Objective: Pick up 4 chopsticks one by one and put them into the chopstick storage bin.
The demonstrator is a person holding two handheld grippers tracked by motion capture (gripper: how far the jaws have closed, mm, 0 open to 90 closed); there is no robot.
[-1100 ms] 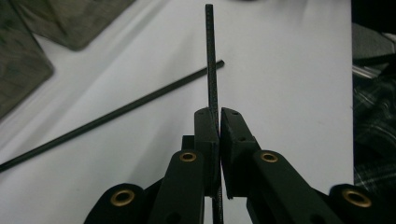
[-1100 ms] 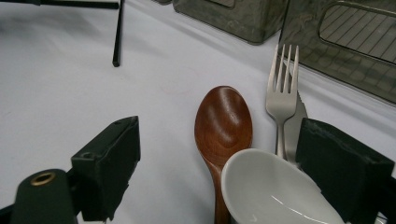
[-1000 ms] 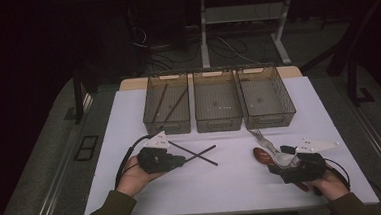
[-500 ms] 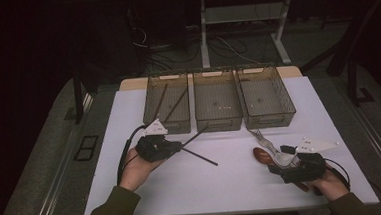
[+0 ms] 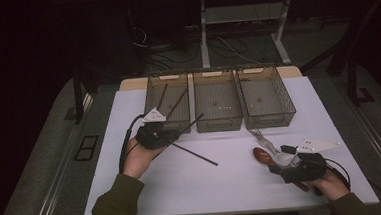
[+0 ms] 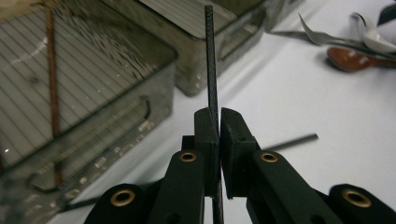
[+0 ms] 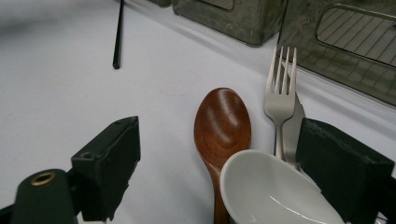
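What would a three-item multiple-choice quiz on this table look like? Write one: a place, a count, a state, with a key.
1. Where is the wooden spoon? A in a bin; B on the table between the right gripper's jaws; C in the left gripper.
2. How many bins stand in a row? A two; B three; C four.
3. The left gripper is: A open; B shut on the black chopstick; C shut on a fork.

Key: 1 B, it lies between open jaws; 2 B, three stand side by side; 3 B, jaws pinch the stick.

The left gripper clamps a black chopstick that points up past its jaws. A bin with a brown chopstick sits left; spoons lie far right.
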